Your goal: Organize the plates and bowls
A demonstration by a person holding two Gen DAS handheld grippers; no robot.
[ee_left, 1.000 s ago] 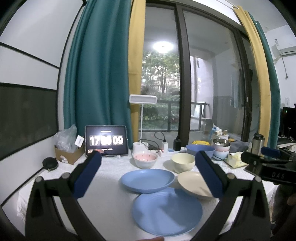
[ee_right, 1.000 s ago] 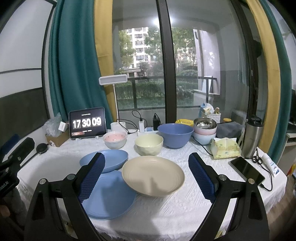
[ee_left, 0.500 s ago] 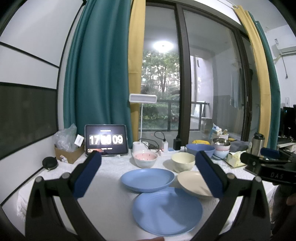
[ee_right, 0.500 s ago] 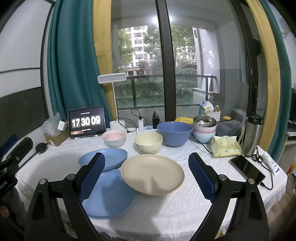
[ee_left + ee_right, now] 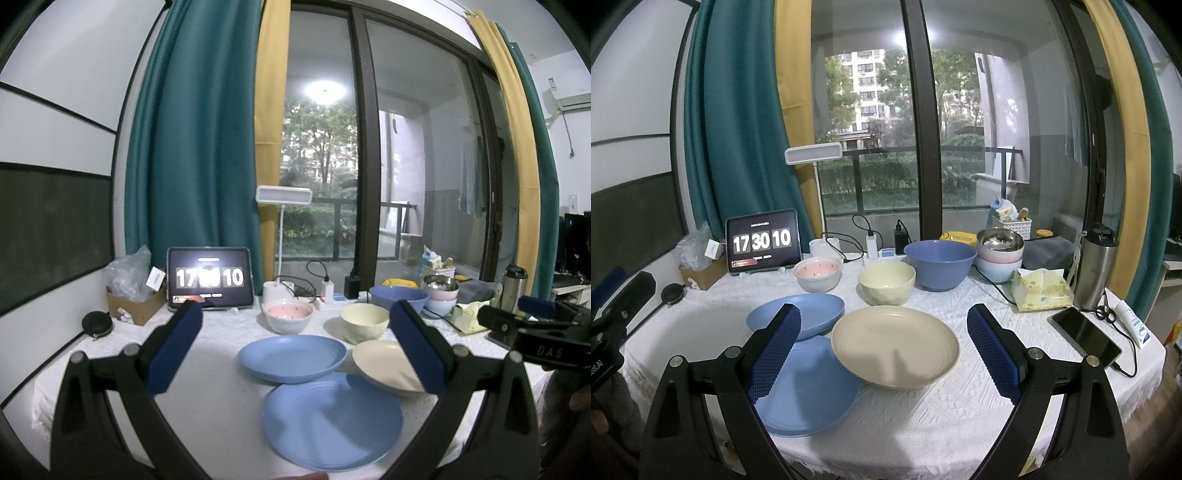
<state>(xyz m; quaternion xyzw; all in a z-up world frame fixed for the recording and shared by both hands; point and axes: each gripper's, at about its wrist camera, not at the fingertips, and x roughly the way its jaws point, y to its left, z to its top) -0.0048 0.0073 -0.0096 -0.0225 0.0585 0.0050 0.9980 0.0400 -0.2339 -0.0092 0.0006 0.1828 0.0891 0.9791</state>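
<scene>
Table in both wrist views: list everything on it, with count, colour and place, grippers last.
flat plate: 1, blue, front left, empty
deep plates: 2, blue behind the flat plate, beige at centre front
small bowls: 2, pink-lined and cream, middle row
large bowl: 1, blue, right of the cream bowl
stacked bowls: steel on pink on pale blue, back right
tablet clock: 1, black, back left
desk lamp: 1, white, back
tissue pack: 1, yellow-patterned, right
flask: 1, steel, right
phone: 1, black, right edge
cardboard box: 1, back left
left gripper: open, empty
right gripper: open, empty
</scene>
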